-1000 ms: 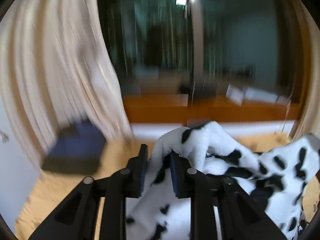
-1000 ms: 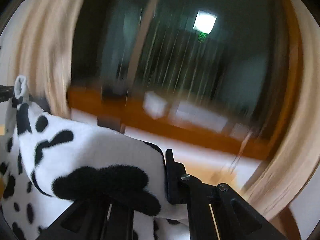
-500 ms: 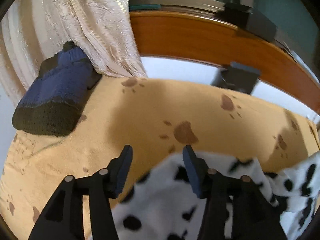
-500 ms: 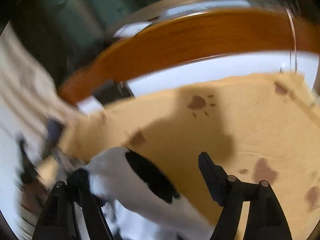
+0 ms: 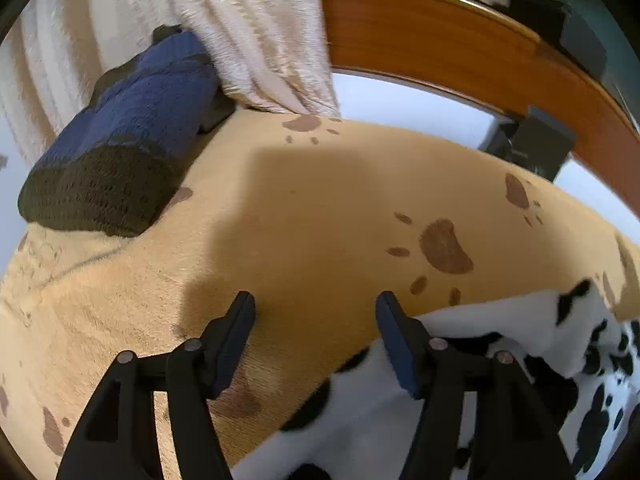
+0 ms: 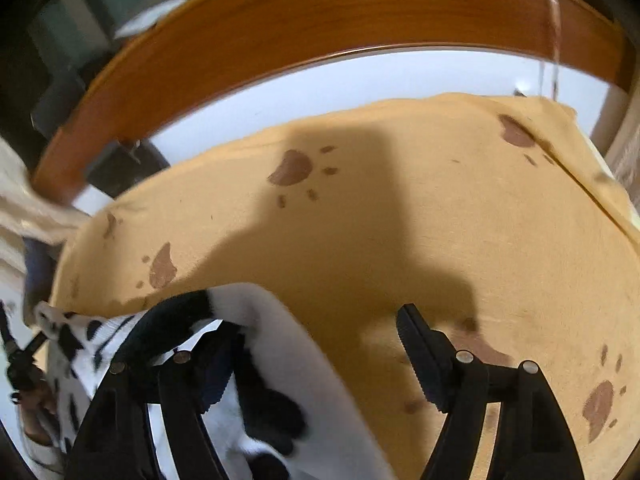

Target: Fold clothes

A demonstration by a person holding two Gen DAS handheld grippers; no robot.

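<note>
The spotted fleece point(image 6: 280, 364) drapes over the right gripper's point(image 6: 320, 340) left finger and hides its tip. Below both grippers the fleece runs off the picture's bottom edge. Left of the left gripper point(image 5: 316, 312), the curtain point(image 5: 256, 32) hides the far end of the blue sweater point(image 5: 136, 120).

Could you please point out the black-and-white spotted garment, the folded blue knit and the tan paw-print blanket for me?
Spotted garment point(image 5: 472, 322): left wrist view, on its white upper edge.
Blue knit point(image 5: 148, 116): left wrist view, on its blue middle.
Paw-print blanket point(image 5: 312, 216): left wrist view, on a bare shaded patch.
</note>
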